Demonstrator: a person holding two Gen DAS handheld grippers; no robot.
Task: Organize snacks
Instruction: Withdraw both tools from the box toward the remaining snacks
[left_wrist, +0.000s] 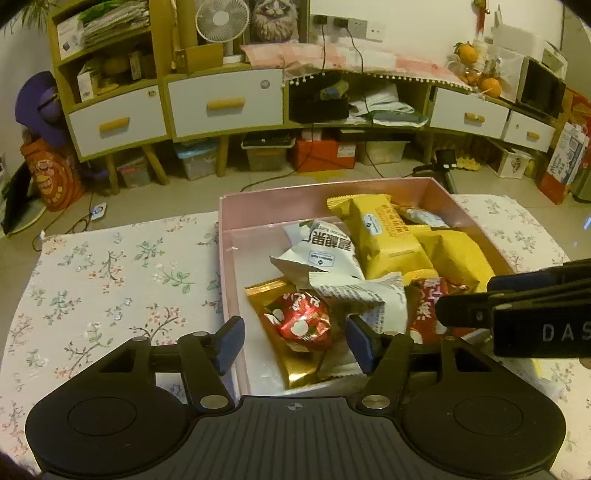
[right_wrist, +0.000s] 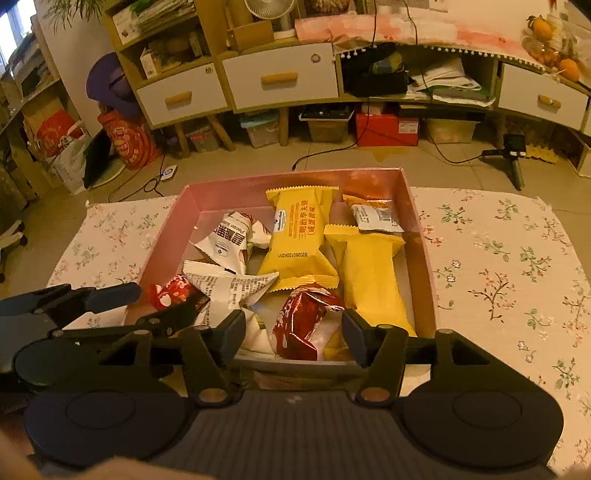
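Organizing snacks, both wrist views. Your left gripper (left_wrist: 293, 341) hangs over the near-left corner of the pink box (left_wrist: 384, 186), which stands on the desk (left_wrist: 110, 266) under a floral cloth. Its jaws stand wide and hold nothing. One finger sits outside the box's left wall, the other inside. Between and just beyond them lies the red-and-gold packet (left_wrist: 299, 321), partly under a white wrapper (left_wrist: 354, 291).

Your right gripper (right_wrist: 293, 338) hovers at the near wall of the same box (right_wrist: 295, 177), its jaws likewise wide and empty. The crumpled red packet (right_wrist: 303, 321) lies straight ahead in the gap between its fingers, touching neither as far as can be seen. Its long axis appears to run roughly along your line of approach, tilted slightly, so the jaws would close across its narrow width.

Farther back in the box lie two yellow packets (right_wrist: 295, 240), lengthwise front to back, with white wrappers (right_wrist: 229, 243) to their left. All snacks in view are inside the box; none rests on the cloth.

Judgement: each gripper has a red packet before it. The right is the better centred on its own. The left gripper (right_wrist: 110, 295) crosses into the right view close by, so the two tools crowd the near edge. Whether this packet is to be lifted or straightened cannot be told.
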